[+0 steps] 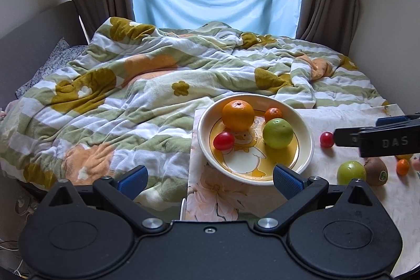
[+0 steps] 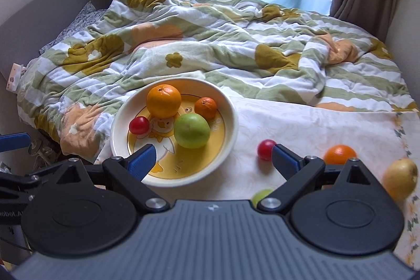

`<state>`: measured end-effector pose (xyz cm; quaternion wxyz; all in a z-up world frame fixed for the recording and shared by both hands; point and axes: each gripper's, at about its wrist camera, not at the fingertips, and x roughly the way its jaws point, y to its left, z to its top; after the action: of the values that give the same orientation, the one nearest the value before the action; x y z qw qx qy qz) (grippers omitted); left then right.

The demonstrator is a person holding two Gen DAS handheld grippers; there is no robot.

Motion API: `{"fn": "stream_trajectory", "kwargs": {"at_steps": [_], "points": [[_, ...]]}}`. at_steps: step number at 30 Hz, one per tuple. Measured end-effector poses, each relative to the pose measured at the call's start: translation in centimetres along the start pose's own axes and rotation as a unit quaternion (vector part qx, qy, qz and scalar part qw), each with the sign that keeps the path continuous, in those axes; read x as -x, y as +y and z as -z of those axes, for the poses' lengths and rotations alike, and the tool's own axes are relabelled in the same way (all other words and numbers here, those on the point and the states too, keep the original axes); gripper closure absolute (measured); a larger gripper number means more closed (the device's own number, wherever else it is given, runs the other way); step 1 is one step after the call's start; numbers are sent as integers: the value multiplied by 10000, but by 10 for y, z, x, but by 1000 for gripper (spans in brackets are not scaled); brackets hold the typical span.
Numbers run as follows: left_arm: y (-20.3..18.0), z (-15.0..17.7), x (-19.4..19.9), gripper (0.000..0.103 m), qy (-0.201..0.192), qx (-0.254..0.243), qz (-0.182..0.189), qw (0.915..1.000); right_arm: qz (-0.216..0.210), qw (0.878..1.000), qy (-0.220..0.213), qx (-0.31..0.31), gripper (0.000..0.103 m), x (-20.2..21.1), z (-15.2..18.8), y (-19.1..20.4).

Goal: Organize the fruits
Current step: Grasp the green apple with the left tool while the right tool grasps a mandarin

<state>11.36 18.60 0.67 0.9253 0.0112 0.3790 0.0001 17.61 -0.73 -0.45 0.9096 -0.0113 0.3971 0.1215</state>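
A cream bowl (image 1: 203, 133) (image 2: 118, 122) with a yellow duck picture holds a big orange (image 1: 238, 115) (image 2: 163, 101), a small tangerine (image 1: 273, 114) (image 2: 206, 107), a green apple (image 1: 277, 133) (image 2: 192, 131) and a red tomato (image 1: 223, 141) (image 2: 139, 125). On the cloth to its right lie a second red tomato (image 1: 326, 139) (image 2: 266, 149), a green apple (image 1: 351, 172) (image 2: 261, 196), a kiwi (image 1: 376, 171), a tangerine (image 1: 402, 166) (image 2: 339, 154) and a yellow pear (image 2: 400, 178). My left gripper (image 1: 210, 179) is open and empty before the bowl. My right gripper (image 2: 212, 158) is open and empty, its right finger (image 2: 284, 157) beside the loose tomato.
The bowl and fruit rest on a white flowered tablecloth (image 1: 215, 196) (image 2: 302, 122) at the foot of a bed with a rumpled striped blanket (image 1: 131, 85) (image 2: 210, 38). Curtains and a blue sheet over the window stand behind. The table's left edge drops to the floor.
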Motion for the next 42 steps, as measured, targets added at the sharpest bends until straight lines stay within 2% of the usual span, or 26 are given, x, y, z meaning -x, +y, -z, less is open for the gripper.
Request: {"fn": "stream_trajectory", "kwargs": {"at_steps": [4, 7, 13, 23, 31, 42], "points": [[-8, 8, 18, 0, -74, 79, -102, 9999, 78, 9999, 21, -71, 0, 27, 10, -17], [-19, 17, 32, 0, -142, 151, -215, 9996, 153, 9998, -134, -68, 0, 49, 21, -31], [-51, 33, 56, 0, -172, 375, -370, 9985, 59, 9995, -268, -132, 0, 82, 46, -67], [-119, 47, 66, 0, -206, 390, -452, 9980, 82, 9995, -268, -136, 0, 111, 81, -138], [-168, 50, 39, 0, -130, 347, -449, 9983, 162, 9996, -167, -167, 0, 98, 97, -200], [-222, 43, -44, 1, 118, -68, -369, 9992, 50, 9977, 62, -666, 0, 37, 108, -260]]}}
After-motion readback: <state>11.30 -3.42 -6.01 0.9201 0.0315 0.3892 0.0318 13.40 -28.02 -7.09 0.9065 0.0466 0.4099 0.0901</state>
